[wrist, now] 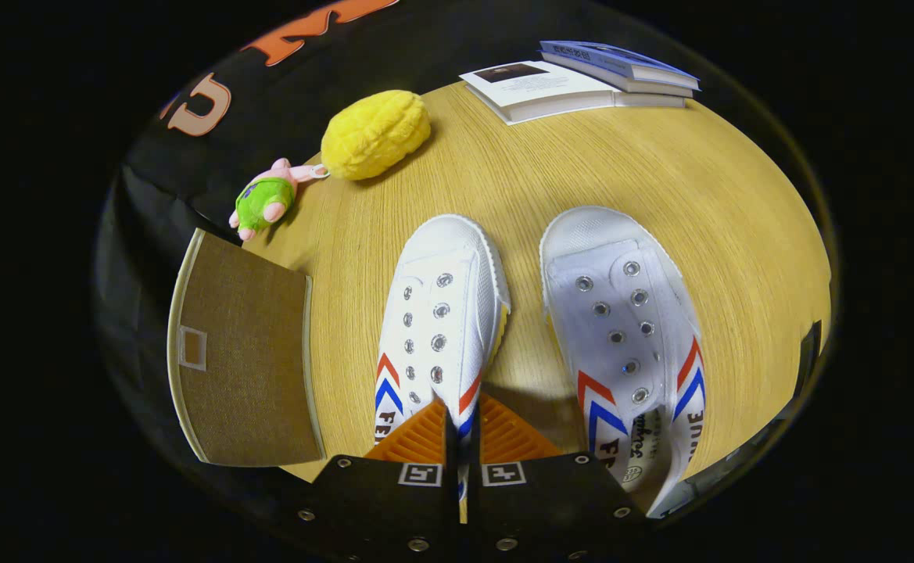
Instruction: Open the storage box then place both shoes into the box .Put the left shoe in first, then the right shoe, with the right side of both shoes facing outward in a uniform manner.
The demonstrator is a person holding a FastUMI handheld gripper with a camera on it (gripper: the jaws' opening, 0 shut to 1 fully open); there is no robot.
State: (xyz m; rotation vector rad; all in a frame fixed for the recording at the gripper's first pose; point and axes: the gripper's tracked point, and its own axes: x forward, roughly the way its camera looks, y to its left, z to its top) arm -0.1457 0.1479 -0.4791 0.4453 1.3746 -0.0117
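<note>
Your gripper [462, 426] pinches the left shoe's [439, 313] thin side wall; it may slip or swing the shoe into the right shoe [629, 328] beside it. Storage box [241, 352] sits left.

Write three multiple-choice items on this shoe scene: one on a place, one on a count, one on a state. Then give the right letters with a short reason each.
1. Where does the yellow plush toy lie?
A. Beyond the shoes, next to the small pink and green toy
B. Inside the storage box
C. On top of the books

2. How many books lie at the far side of the table?
A. None
B. Two
C. Five

3. What is the gripper doing?
A. Wide open above the books
B. Closed on the side wall of the nearer shoe
C. Holding the box lid

Answers: 1 A, the yellow toy sits past the toes of the shoes, beside the small toy. 2 B, one book overlaps another. 3 B, both fingers pinch the shoe's edge, while the other shoe rests untouched alongside.
</note>
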